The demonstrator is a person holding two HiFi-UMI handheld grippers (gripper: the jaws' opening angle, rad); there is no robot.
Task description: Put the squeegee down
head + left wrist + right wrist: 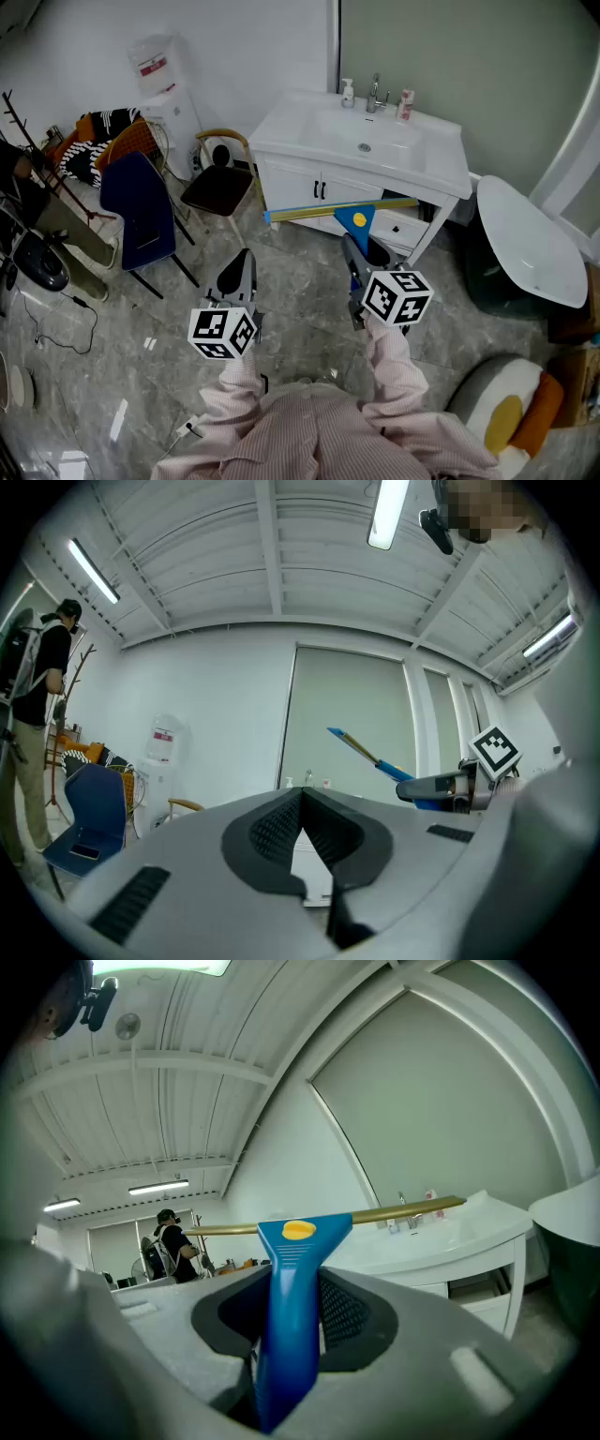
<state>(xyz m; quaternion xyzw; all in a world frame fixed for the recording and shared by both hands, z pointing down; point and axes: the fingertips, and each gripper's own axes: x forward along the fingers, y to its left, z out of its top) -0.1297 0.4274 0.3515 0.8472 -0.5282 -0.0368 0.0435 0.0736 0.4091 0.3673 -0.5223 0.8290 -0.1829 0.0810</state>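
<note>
Squeegee (356,222) should land, I reckon, on the white vanity worktop (281,141), the biggest thing ahead. For now it hangs in the air short of the worktop's front edge, above the floor, with its blade crosswise. My right tool (286,1309) pinches the blue handle. My left tool (302,829) is pressed together on nothing. Letting go here would drop it on the floor. Pushing in low, the long blade could snag that front edge, though depth is hard to judge from these views.
</note>
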